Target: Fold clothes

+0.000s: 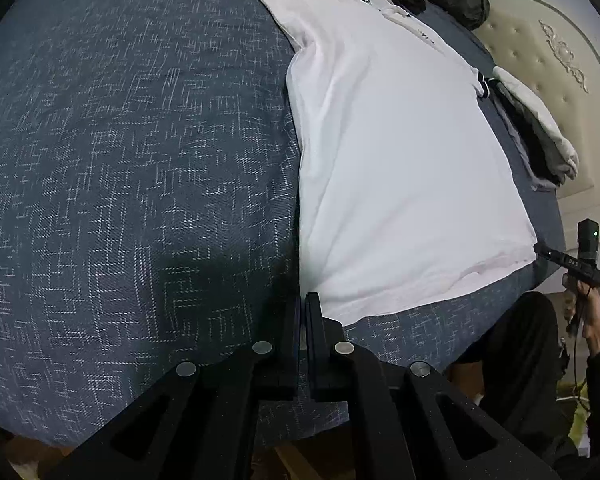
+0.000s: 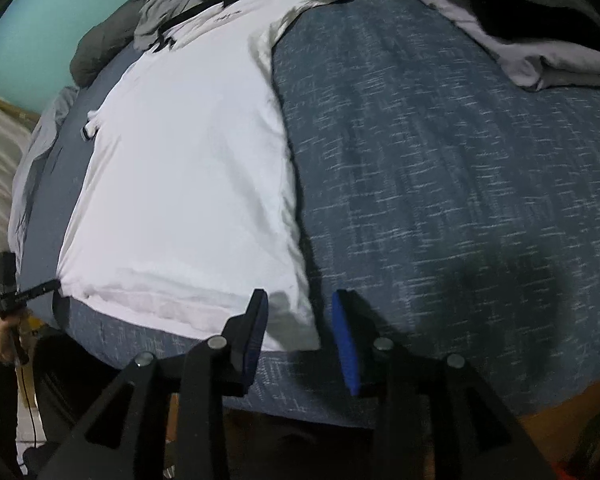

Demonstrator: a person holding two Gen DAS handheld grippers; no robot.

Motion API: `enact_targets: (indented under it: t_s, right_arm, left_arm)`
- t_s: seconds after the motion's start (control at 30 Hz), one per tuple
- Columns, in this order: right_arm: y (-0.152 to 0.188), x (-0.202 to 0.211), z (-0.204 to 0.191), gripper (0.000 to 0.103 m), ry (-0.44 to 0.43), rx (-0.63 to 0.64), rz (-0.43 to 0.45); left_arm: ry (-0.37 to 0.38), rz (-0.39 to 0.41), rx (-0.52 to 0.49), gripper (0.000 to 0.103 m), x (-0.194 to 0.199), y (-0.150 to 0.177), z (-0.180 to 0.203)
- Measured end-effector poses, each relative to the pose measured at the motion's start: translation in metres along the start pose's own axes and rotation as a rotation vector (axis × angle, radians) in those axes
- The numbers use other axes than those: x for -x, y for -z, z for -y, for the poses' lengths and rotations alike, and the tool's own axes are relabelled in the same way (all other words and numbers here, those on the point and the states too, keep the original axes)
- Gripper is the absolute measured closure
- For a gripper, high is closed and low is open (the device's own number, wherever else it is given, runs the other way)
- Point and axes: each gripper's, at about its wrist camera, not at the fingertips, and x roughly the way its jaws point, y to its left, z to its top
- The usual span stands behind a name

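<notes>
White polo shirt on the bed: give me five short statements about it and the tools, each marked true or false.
1. The white polo shirt lies spread flat on the blue bedspread. True.
2. The right tool is open at a hem corner. True.
3. The left tool is wide open. False: its jaws are shut, beside the other hem corner.
4. The shirt is folded in half. False: it is unfolded, both sleeves out.
5. The collar is red. False: it is black.

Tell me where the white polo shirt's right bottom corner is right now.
In the right wrist view, that corner of the white polo shirt lies flat on the blue bedspread, between the open fingers of the right gripper.
</notes>
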Motion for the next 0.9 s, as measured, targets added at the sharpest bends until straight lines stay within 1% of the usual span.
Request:
enact_targets:
  t_s: [0.03, 0.07, 0.1, 0.17, 0.43, 0.5, 0.6, 0.77, 0.9]
  right_arm:
    - [0.001, -0.001, -0.002, 0.076, -0.001, 0.012, -0.003]
    - [0.001, -0.001, -0.004, 0.090, 0.002, 0.023, -0.006]
    - [0.001, -0.001, -0.005, 0.095, 0.009, 0.031, -0.004]
    - [0.001, 0.001, -0.007, 0.098, 0.021, 0.046, 0.001]
    - [0.008, 0.040, -0.002, 0.099, 0.013, 0.061, 0.066]
    - [0.011, 0.044, -0.006, 0.099, 0.013, 0.070, 0.077]
    - [0.020, 0.042, -0.004, 0.099, 0.029, 0.074, 0.066]
    - [0.026, 0.027, 0.007, 0.099, 0.039, 0.042, 0.042]
    - [0.030, 0.020, 0.015, 0.099, 0.042, 0.018, 0.032]
  left_arm:
    - [-0.003, -0.001, -0.006, 0.101, 0.001, -0.001, 0.003]
    - [-0.005, 0.000, -0.013, 0.101, 0.002, -0.001, 0.006]
    - [-0.006, 0.002, -0.019, 0.101, 0.003, 0.000, 0.008]
    - [-0.008, 0.007, -0.029, 0.101, 0.008, 0.002, 0.012]
    - [-0.025, 0.041, -0.072, 0.101, 0.037, 0.014, 0.020]
    - [-0.032, 0.042, -0.080, 0.101, 0.040, 0.018, 0.022]
    - [-0.043, 0.033, -0.074, 0.101, 0.034, 0.017, 0.018]
    - [-0.058, 0.000, -0.043, 0.101, 0.020, 0.024, 0.005]
    - [-0.056, 0.004, -0.044, 0.101, 0.020, 0.024, 0.007]
